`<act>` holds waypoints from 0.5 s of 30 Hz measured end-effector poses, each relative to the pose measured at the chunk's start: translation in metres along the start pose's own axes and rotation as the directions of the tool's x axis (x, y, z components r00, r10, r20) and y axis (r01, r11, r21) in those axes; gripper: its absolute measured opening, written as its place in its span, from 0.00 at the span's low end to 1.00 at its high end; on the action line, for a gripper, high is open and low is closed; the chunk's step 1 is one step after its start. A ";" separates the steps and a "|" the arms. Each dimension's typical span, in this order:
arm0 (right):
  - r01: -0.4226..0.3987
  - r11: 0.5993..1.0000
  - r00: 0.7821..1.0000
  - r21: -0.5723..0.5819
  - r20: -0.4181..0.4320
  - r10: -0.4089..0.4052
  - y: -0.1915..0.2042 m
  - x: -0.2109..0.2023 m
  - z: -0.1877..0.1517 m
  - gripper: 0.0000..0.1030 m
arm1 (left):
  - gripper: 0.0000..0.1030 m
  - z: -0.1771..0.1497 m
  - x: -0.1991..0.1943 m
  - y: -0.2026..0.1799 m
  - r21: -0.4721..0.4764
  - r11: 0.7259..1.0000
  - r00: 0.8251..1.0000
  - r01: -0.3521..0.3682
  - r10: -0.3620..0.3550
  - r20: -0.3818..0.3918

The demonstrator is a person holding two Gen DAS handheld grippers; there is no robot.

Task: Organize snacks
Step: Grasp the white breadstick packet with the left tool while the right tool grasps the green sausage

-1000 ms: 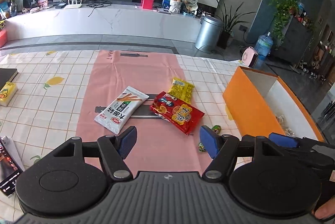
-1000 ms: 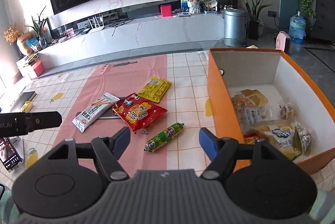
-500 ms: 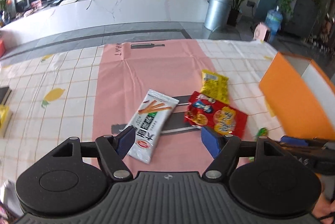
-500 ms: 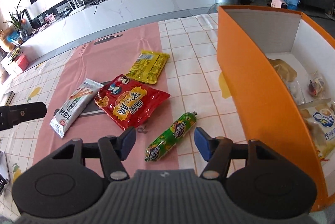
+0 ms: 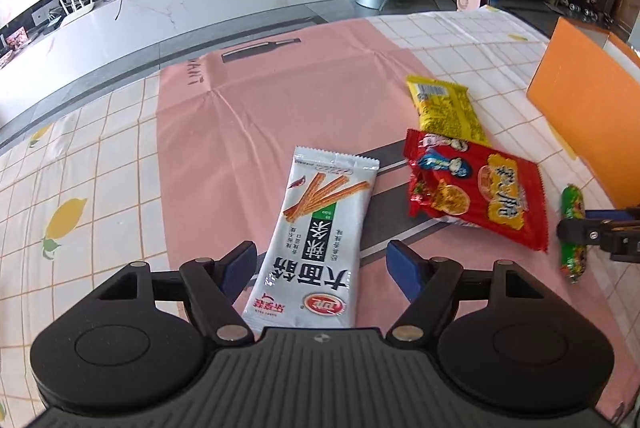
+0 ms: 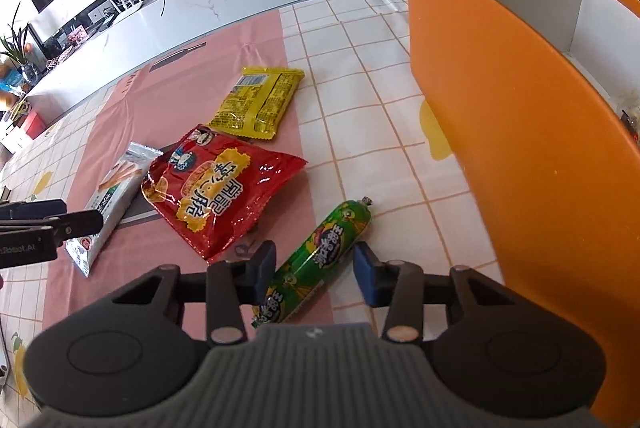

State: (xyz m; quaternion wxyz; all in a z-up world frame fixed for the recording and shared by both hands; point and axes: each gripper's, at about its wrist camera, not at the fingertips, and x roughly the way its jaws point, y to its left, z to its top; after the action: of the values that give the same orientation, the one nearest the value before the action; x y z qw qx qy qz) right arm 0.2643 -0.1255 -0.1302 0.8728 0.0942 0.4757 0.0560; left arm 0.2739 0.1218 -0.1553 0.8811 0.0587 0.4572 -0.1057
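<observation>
Left gripper point(image 5: 322, 264): jaws spread wide and just been opening, straddling the near end of the flat white plastic snack-stick packet point(image 5: 318, 248), pads clear of it. Right gripper point(image 6: 316, 268): jaws just been closing around the green foil-wrapped sausage point(image 6: 320, 256), a gap visible at the right pad. Beyond lie the red crinkled snack bag point(image 6: 220, 187) and yellow packet point(image 6: 258, 101); to the right, the orange cardboard box point(image 6: 520, 131).

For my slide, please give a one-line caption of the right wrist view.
Right gripper, jaws closing, straddles a green sausage beside the orange box.
</observation>
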 end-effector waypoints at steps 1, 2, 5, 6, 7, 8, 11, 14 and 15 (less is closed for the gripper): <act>0.000 1.000 1.000 -0.005 0.001 0.000 0.000 0.000 0.000 0.39 | 0.84 0.000 0.004 0.002 -0.004 1.000 1.000 -0.001 0.001 -0.012; 0.000 1.000 1.000 -0.011 0.004 0.000 0.001 0.001 0.000 0.38 | 0.84 0.001 0.008 0.004 -0.012 1.000 1.000 -0.002 0.002 -0.017; -0.005 1.000 1.000 -0.030 0.009 0.005 0.001 0.002 0.001 0.37 | 0.84 0.002 0.017 0.008 -0.037 0.999 1.000 -0.004 0.003 -0.022; -0.005 0.999 1.000 -0.038 0.011 0.006 0.002 0.003 0.001 0.37 | 0.85 0.002 0.019 0.007 -0.035 0.999 1.000 -0.005 0.004 -0.018; -0.007 0.999 1.000 -0.044 0.014 0.008 0.002 0.004 0.001 0.36 | 0.87 0.002 0.019 0.007 -0.030 1.000 1.000 -0.008 0.008 -0.008; -0.009 0.999 1.000 -0.051 0.016 0.010 0.002 0.004 0.002 0.36 | 0.87 0.003 0.021 0.006 -0.026 1.000 1.000 -0.009 0.008 -0.004; -0.014 0.998 1.000 -0.068 0.023 0.016 0.003 0.006 0.003 0.37 | 0.90 0.006 0.025 0.000 -0.010 1.000 1.000 -0.017 0.017 0.010; -0.021 0.997 0.999 -0.075 0.029 0.023 0.004 0.007 0.004 0.37 | 0.90 0.009 0.027 -0.003 -0.018 1.000 1.000 -0.017 0.018 0.013; -0.024 0.997 0.999 -0.077 0.031 0.026 0.004 0.007 0.004 0.37 | 0.90 0.009 0.028 -0.004 -0.018 1.000 1.000 -0.019 0.019 0.014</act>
State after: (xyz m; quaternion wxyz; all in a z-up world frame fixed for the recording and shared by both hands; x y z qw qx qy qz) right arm 0.2713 -0.1212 -0.1335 0.8824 0.0675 0.4580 0.0835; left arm 0.2952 0.1123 -0.1729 0.8857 0.0544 0.4515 -0.0934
